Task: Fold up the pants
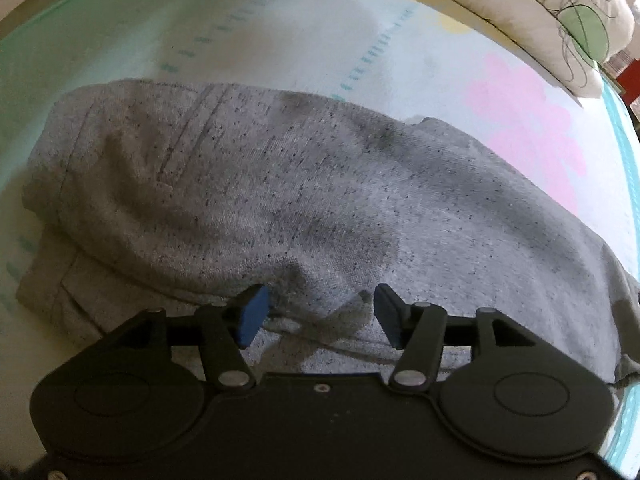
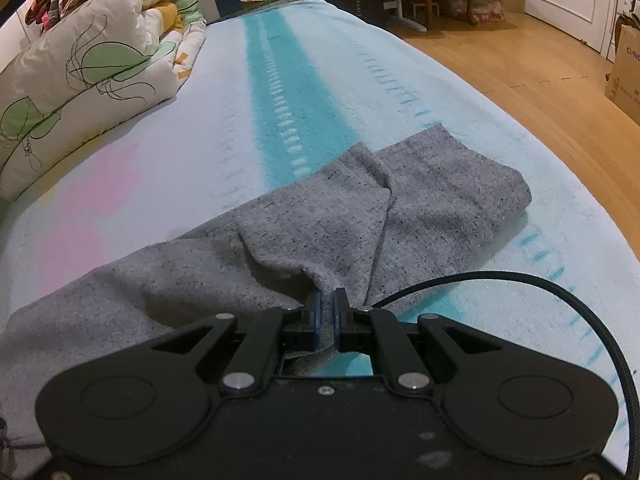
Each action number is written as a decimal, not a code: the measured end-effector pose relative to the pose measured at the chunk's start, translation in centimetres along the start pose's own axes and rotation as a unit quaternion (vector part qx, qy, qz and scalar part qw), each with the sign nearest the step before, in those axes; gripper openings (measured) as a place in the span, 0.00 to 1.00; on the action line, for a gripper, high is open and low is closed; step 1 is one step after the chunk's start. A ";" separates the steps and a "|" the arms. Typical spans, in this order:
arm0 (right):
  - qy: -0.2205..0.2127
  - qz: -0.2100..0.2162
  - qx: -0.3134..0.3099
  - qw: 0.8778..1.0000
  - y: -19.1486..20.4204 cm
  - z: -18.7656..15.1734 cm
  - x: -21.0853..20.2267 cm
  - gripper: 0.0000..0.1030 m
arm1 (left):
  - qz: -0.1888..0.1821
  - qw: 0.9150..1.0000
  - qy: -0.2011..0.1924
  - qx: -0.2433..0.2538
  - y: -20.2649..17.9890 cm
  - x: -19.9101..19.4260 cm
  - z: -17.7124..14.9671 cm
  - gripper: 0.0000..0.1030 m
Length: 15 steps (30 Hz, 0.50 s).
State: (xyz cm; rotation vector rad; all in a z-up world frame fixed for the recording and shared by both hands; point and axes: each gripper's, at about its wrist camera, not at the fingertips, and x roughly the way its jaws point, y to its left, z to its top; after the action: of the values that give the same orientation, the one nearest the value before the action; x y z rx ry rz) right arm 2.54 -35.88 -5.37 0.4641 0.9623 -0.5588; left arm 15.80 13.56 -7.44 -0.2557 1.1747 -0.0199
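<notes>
Grey speckled pants lie folded over on the bed, filling the middle of the left wrist view. My left gripper is open, its blue pads on either side of a raised fold at the near edge of the pants, not closed on it. In the right wrist view the pants stretch across the bed with the leg ends folded toward the right. My right gripper is shut on a pinched ridge of the grey fabric, pulling it up slightly.
The bed has a pale sheet with teal stripes and pink patches. A folded floral quilt lies along the left of the right wrist view, also in the left wrist view. A black cable curves at right. Wooden floor lies beyond the bed edge.
</notes>
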 end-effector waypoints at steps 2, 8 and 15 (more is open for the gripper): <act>0.000 0.000 0.002 1.000 0.0 0.1 0.0 0.07 | -0.001 1.000 0.005 -0.011 0.1 -0.3 -0.1 0.61; 0.001 0.000 0.001 1.000 0.0 0.1 0.2 0.07 | 0.018 1.000 -0.004 -0.019 0.9 -1.0 -0.7 0.62; 0.003 -0.008 -0.005 1.000 0.4 0.0 0.6 0.07 | 0.035 0.999 -0.011 -0.036 0.4 0.4 0.5 0.22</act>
State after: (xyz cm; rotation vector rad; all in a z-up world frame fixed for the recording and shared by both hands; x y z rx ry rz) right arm 3.09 -35.67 -5.87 0.4495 0.9741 -0.5669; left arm 16.38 13.99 -7.71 -0.2764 1.1635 0.0866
